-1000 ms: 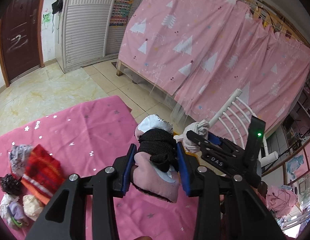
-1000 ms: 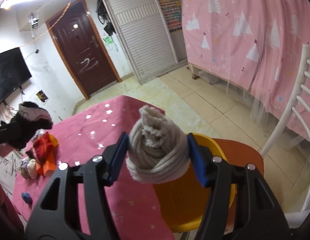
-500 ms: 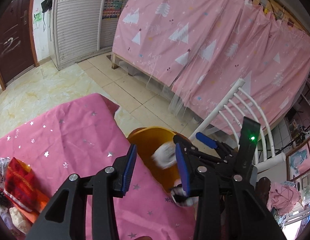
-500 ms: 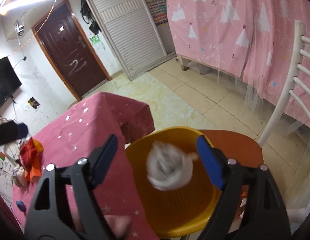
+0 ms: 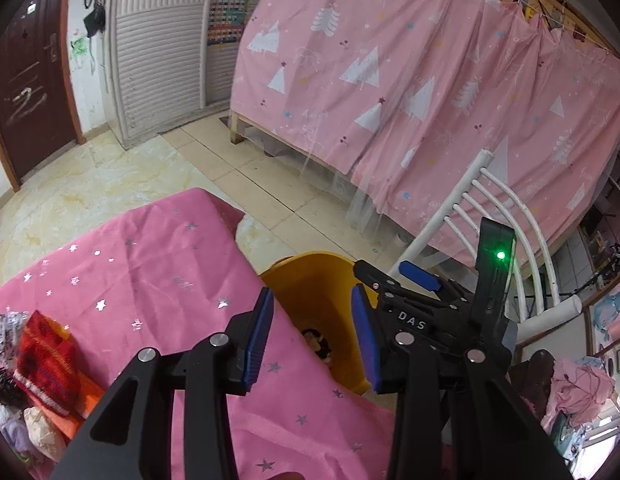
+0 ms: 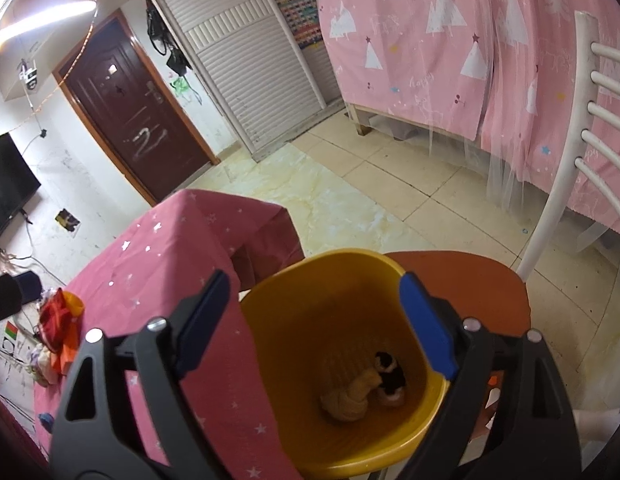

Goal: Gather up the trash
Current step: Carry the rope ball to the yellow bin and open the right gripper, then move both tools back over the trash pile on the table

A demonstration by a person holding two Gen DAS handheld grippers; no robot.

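A yellow bin (image 6: 410, 280) stands on an orange chair seat beside the pink-clothed table. At its bottom lie a cream rolled sock (image 6: 350, 396) and a black and pink bundle (image 6: 390, 376). My right gripper (image 6: 316, 324) is open and empty right above the bin. My left gripper (image 5: 312, 340) is open and empty over the bin's near rim (image 5: 310, 264); the right gripper (image 5: 394, 280) shows beside it. A pile of leftover cloth trash (image 5: 38, 364) lies at the table's left end, also in the right wrist view (image 6: 56, 328).
A white slatted chair back (image 5: 490, 216) rises behind the bin. The pink starred tablecloth (image 5: 150, 264) covers the table. A pink curtain (image 5: 390, 80), a dark door (image 6: 138, 120) and tiled floor lie beyond.
Both grippers opened over the bin. The black and pink bundle and the cream sock dropped from them and now lie at the bin's bottom.
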